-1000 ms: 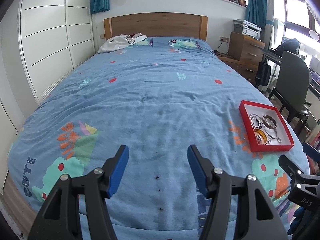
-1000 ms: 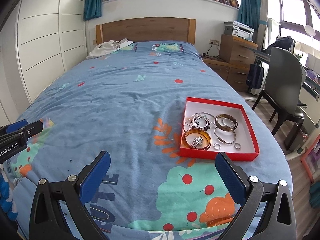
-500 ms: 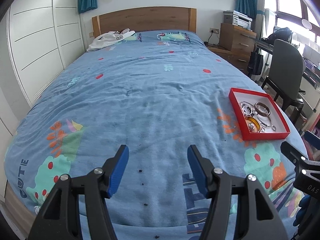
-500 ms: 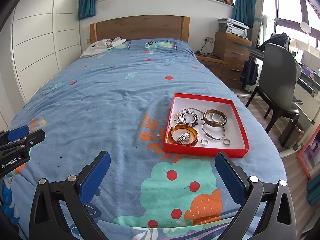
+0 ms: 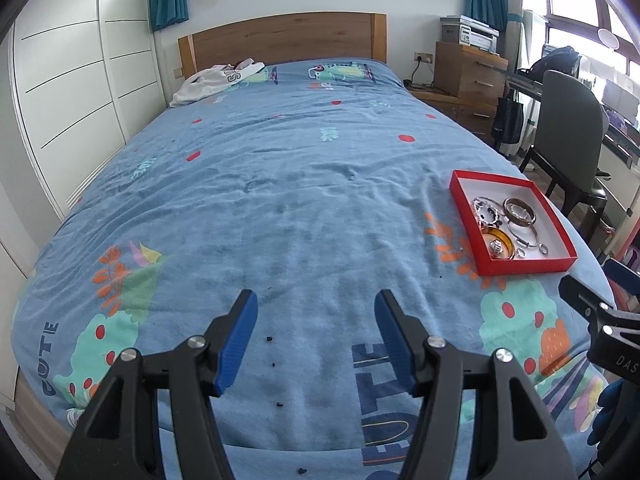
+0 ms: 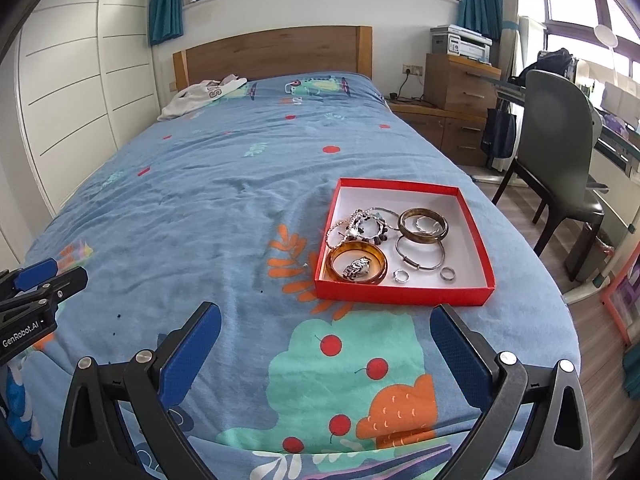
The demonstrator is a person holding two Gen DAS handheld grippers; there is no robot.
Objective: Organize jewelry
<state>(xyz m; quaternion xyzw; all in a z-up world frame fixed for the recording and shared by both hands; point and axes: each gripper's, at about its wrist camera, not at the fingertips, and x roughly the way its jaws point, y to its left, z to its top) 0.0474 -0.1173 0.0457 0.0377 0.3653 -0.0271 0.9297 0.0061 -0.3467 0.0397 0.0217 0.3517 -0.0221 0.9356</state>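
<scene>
Both grippers have drawn nearer the shallow red cardboard jewelry tray (image 6: 404,295) on the blue bedspread (image 6: 224,208); it lies just ahead of the wide-open, empty right gripper (image 6: 326,344), well right of the open, empty left gripper (image 5: 316,334).

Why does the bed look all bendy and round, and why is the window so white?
Left wrist view: the fisheye lens curves the bed and wardrobe, with dark corners. Right wrist view: same bending; the window is overexposed by daylight, but the red box looks sharp.
</scene>
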